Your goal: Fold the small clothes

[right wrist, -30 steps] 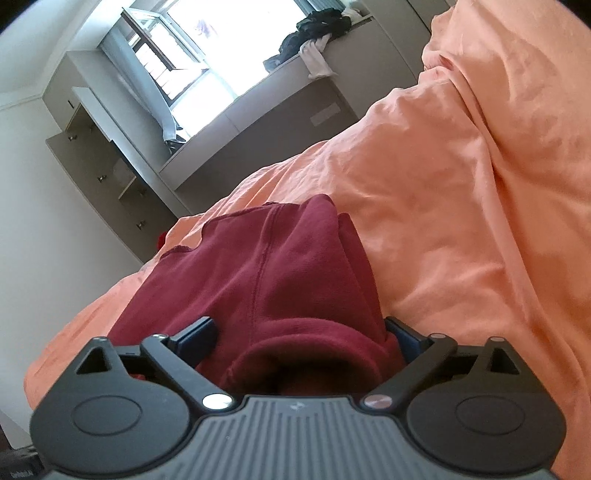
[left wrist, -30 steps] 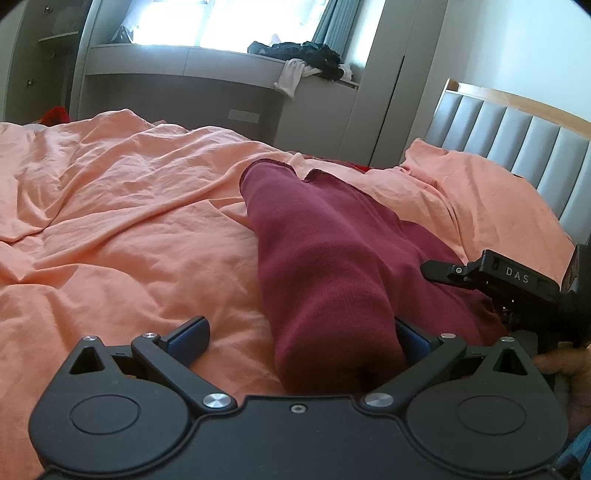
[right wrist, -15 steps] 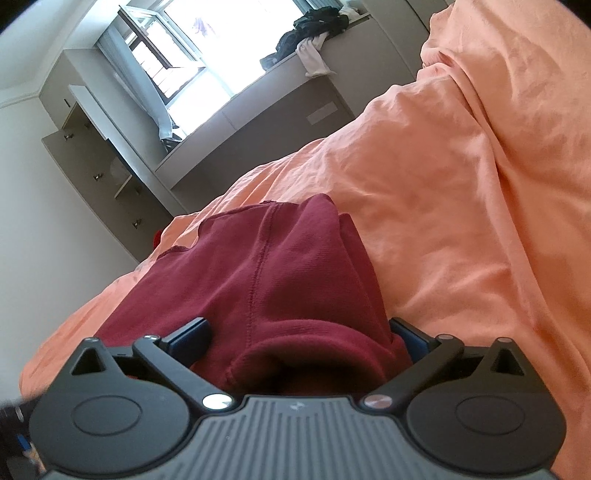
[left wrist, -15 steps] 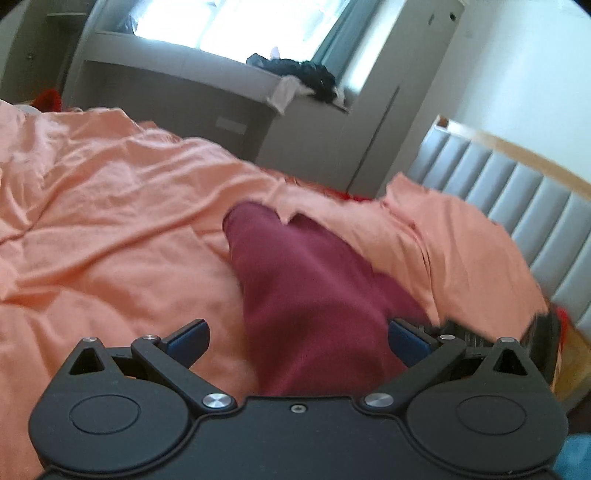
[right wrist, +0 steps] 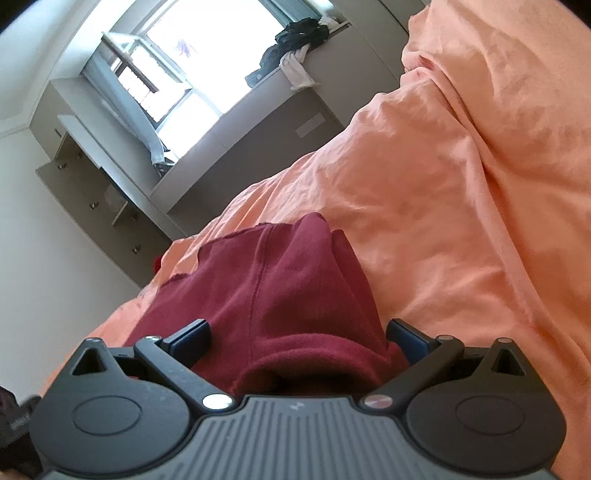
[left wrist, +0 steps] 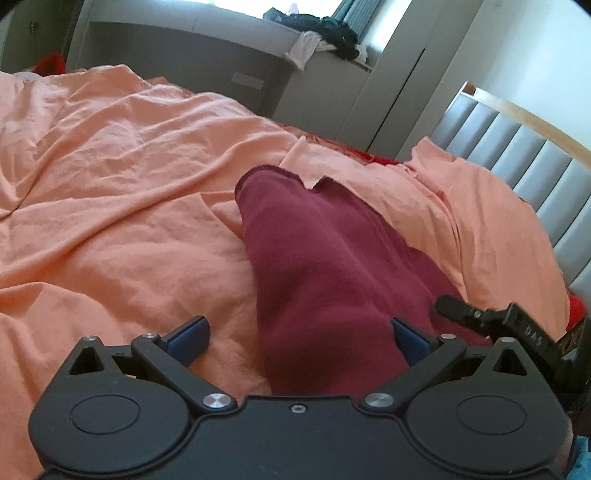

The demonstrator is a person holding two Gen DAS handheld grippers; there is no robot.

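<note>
A dark red garment (left wrist: pixel 325 273) lies folded lengthwise on the orange bedsheet (left wrist: pixel 110 206). My left gripper (left wrist: pixel 299 332) is open, its blue pads (left wrist: pixel 190 332) wide apart, with the garment's near end lying between them. My right gripper (right wrist: pixel 297 334) is open too, and the rolled near edge of the same garment (right wrist: pixel 280 295) sits between its pads (right wrist: pixel 192 336). The right gripper's body shows at the right edge of the left wrist view (left wrist: pixel 517 325).
A padded grey headboard (left wrist: pixel 535 147) rises at the right. An orange pillow (left wrist: pixel 480 206) lies beside the garment. A grey window ledge (left wrist: pixel 221 48) with a pile of dark clothes (left wrist: pixel 325 27) stands beyond the bed. Drawers (right wrist: pixel 92 192) line the wall.
The left gripper has pulled back and shifted left, so the garment now sits right of centre between its pads. The right gripper has tilted slightly. The garment stays on the bed.
</note>
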